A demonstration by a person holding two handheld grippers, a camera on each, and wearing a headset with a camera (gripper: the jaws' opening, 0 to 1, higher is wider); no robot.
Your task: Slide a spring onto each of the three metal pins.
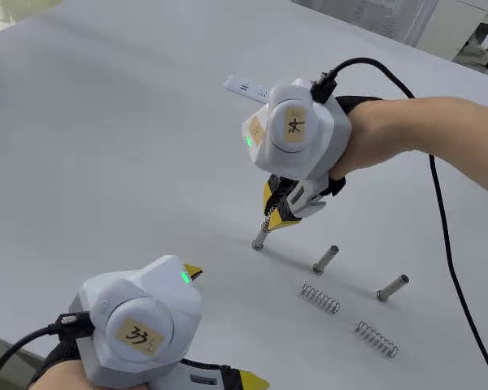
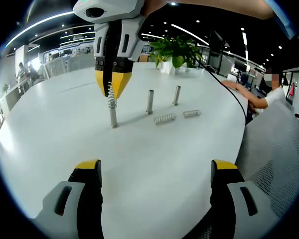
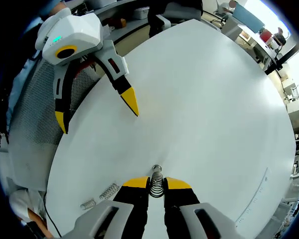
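Three metal pins stand upright in a row on the white table: the left pin (image 1: 260, 239), middle pin (image 1: 325, 259) and right pin (image 1: 392, 288). My right gripper (image 1: 280, 214) is shut on a spring (image 3: 156, 184) and holds it upright over the top of the left pin (image 3: 156, 170), the spring's lower end around the pin tip (image 2: 112, 105). Two more springs lie flat near the pins, one (image 1: 320, 298) in front of the middle pin and one (image 1: 376, 339) further right. My left gripper (image 2: 156, 167) stands open near the table's front edge, nothing between its jaws.
A thin white strip (image 1: 244, 87) lies behind the right gripper. A black cable (image 1: 446, 236) trails from the right gripper across the table. A potted plant (image 2: 175, 50) stands at the far table edge, and a person's arm (image 2: 249, 97) rests there.
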